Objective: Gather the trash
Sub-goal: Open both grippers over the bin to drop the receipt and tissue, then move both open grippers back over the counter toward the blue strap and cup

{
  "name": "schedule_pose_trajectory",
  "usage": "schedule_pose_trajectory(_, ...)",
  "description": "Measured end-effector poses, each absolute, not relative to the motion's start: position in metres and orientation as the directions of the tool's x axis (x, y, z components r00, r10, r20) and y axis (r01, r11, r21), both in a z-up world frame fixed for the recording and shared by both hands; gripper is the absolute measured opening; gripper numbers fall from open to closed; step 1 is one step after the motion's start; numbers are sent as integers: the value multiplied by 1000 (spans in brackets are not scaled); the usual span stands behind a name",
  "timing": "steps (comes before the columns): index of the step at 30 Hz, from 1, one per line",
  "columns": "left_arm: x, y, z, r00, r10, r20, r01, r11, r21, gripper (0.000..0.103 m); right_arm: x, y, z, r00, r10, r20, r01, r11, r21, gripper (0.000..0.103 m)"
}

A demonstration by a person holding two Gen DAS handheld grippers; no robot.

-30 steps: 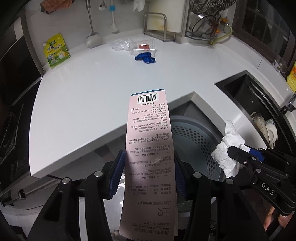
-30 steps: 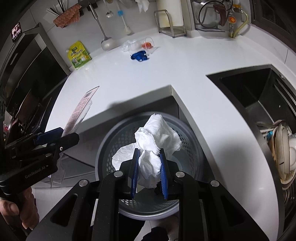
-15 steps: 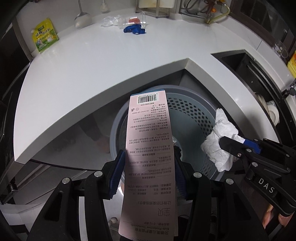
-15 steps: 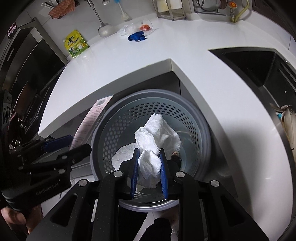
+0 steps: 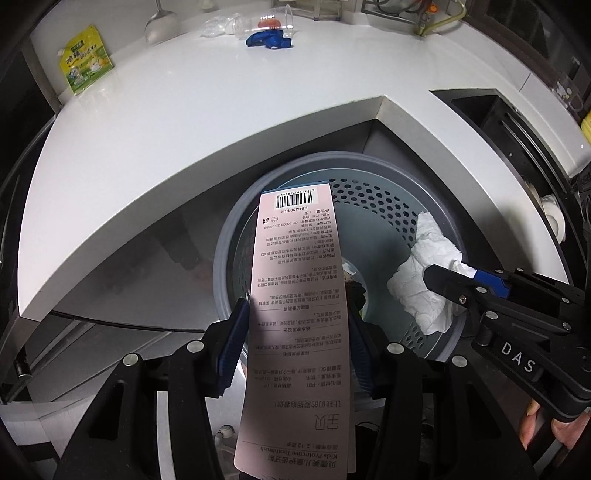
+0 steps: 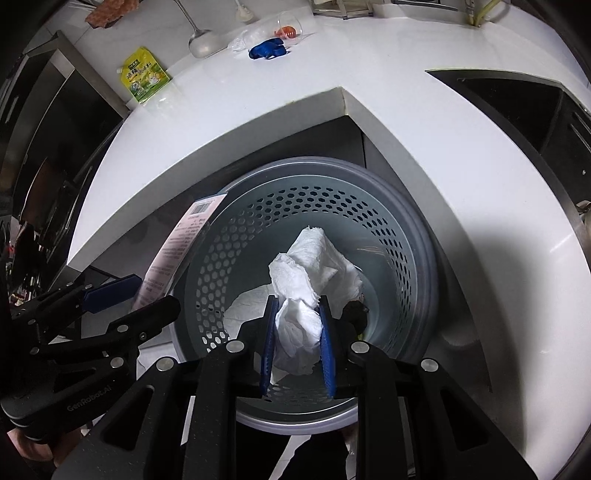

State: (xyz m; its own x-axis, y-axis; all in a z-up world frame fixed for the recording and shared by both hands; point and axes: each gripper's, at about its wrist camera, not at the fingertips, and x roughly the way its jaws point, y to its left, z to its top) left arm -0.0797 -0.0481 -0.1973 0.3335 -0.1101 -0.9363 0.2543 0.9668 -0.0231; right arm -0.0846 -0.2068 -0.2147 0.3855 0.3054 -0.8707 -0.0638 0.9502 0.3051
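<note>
My left gripper is shut on a long pink toothbrush package with a barcode at its far end, held over the near left rim of a grey perforated trash basket. My right gripper is shut on a crumpled white paper towel and holds it inside the mouth of the basket. The towel and the right gripper also show at the right of the left wrist view. The package and left gripper show at the left of the right wrist view. Dark scraps lie at the basket bottom.
The basket stands on the floor under the inner corner of a white L-shaped counter. On the counter's far side lie a blue wrapper, a tipped clear cup and a green pouch. A sink is at the right.
Both grippers have moved down and forward toward the basket. The package tip and the paper towel now sit over and inside the basket mouth. Both grips are unchanged.
</note>
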Motion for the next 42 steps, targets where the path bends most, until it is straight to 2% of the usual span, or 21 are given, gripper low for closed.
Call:
schedule_pose_trajectory(9,-78,-48,-199,332,-94,-939,237,971,-13,51,-81,-208,-219,376,305,-875,-51,950,309,34)
schedule_pose_trajectory(10,-77,-48,-199,329,-93,-940,235,972,-14,52,-81,-209,-218,378,303,-875,-48,950,308,40)
schedule_pose_trajectory(12,-77,-47,-199,329,-91,-940,232,973,-13,58,-82,-211,-217,390,291,-874,-36,953,301,59)
schedule_pose_trajectory(13,-77,-47,-199,331,-91,-939,229,973,-14,63,-82,-212,-217,394,290,-872,-29,952,304,60)
schedule_pose_trajectory(17,-75,-43,-196,341,-87,-936,209,978,-15,73,-83,-216,-218,390,286,-875,-3,951,310,61)
schedule_pose_trajectory(42,-73,-28,-162,417,-80,-905,164,986,-12,80,-82,-230,-192,433,261,-863,-23,960,279,64)
